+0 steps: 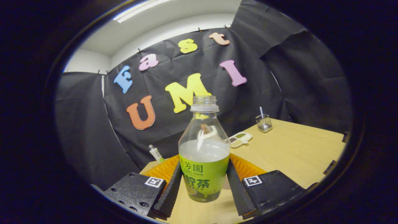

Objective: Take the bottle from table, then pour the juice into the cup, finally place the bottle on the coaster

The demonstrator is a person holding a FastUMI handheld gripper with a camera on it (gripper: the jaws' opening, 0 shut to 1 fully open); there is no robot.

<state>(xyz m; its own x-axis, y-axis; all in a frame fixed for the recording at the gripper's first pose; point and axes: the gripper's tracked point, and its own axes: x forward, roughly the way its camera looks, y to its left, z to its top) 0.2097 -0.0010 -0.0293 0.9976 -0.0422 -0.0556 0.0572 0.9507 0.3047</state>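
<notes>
Bottle (204,161): was found upright between the two fingers of the gripper (203,183), uncapped, with a green label on its lower half and a pale liquid reaching roughly to the label's top edge.
Gripper: was seen near the table's front edge, both black fingers (169,189) laid along the bottle's left and right sides and pressing on the label; the jaws were pinching the bottle.
Bottle base: was seen close over the wooden table (295,155); whether it rested on the wood or was lifted could not be told.
Orange mat (161,169): was observed just behind the bottle, its ribbed surface showing on both sides beyond the fingers.
Glass (264,123): was noted at the far right of the table, well apart from the bottle, with a straw standing in it.
Divided dish (240,139): was recorded far from the fingers, between bottle and glass, with small greenish and brown contents.
Small tube (155,153): was seen far left, beside the orange mat, tilted against the black cloth wall.
</notes>
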